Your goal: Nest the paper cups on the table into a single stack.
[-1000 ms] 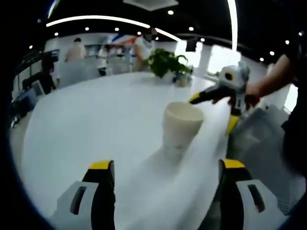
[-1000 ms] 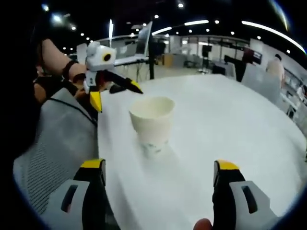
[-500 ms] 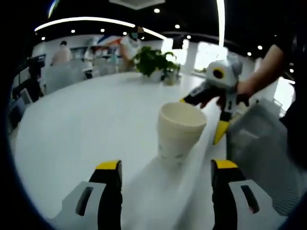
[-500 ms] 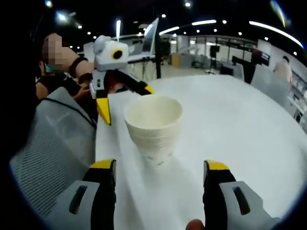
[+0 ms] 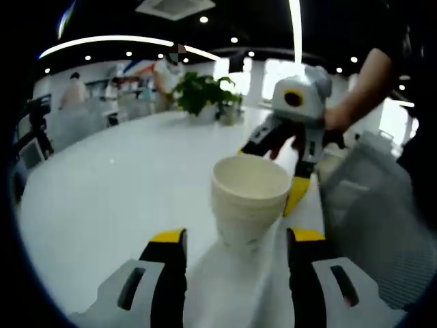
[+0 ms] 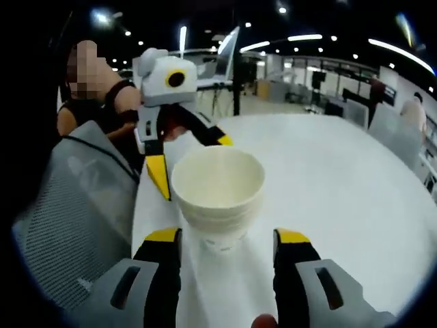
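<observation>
The stack of paper cups (image 5: 249, 201) stands upright on the white surface (image 5: 116, 198), close to its edge, cream-white with a wide round mouth and several rims showing as stepped bands just below the top; in the right gripper view the same stack (image 6: 218, 195) shows those bands more plainly, though how many cups it holds cannot be counted. A faint printed mark sits low on the wall, too blurred to read. The left claw (image 5: 235, 240) is spread wide with 1 yellow-tipped jaw on each side of the stack's base, and whether the jaws touch the cup cannot be told. The right claw (image 6: 227, 239) is likewise wide apart, flanking the base from the opposite side and gripping nothing that can be seen. The stack's foot is partly cut off between the jaws in both views. Beside the surface stands a grey mesh chair (image 6: 68, 225). A potted plant (image 5: 201, 96) sits at the far side, and the figures behind it are too blurred to describe.
</observation>
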